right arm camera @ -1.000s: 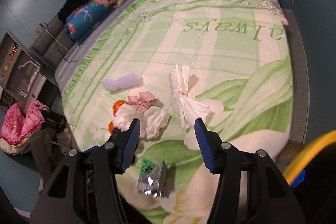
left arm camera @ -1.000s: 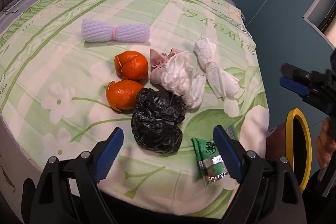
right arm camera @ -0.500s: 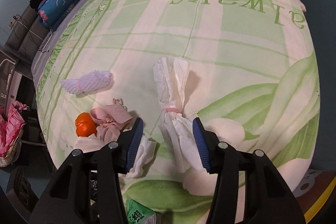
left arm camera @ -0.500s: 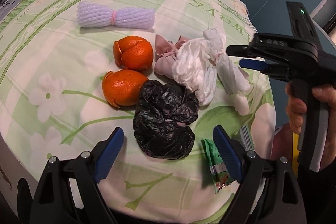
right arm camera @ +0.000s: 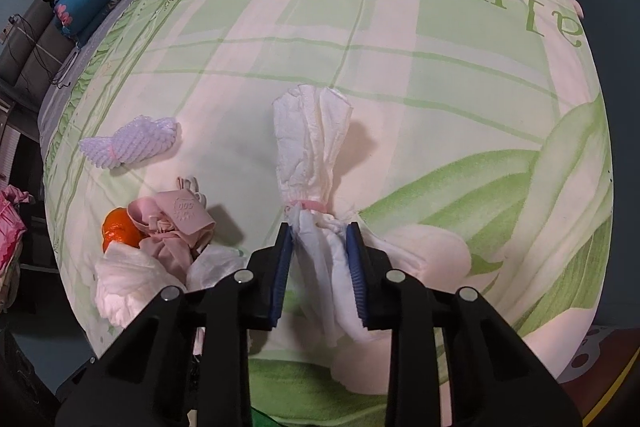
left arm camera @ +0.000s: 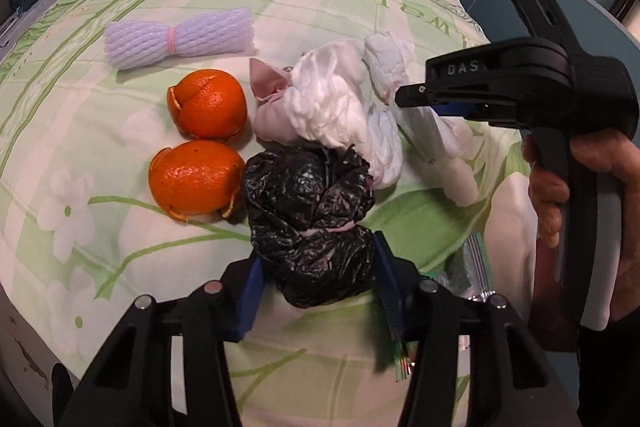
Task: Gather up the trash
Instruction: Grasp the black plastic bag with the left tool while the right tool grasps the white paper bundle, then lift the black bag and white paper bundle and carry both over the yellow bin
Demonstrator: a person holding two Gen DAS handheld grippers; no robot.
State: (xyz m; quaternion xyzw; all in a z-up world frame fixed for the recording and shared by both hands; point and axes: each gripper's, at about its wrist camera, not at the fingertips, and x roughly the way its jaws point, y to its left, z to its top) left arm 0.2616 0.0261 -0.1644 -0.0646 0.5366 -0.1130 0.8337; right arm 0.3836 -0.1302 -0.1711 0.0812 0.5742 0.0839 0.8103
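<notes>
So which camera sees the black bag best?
The left wrist view: the black bag fills the middle, squeezed between the left tongs. The right wrist view does not show it at all; there the right tongs pinch the white tissue bundle.

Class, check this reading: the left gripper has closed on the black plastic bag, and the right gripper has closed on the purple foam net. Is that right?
Not quite. The left gripper does clamp the black plastic bag, but the right gripper is shut on the white tissue bundle, not the purple foam net, which lies untouched off to the left. The right wrist view shows it.
</notes>
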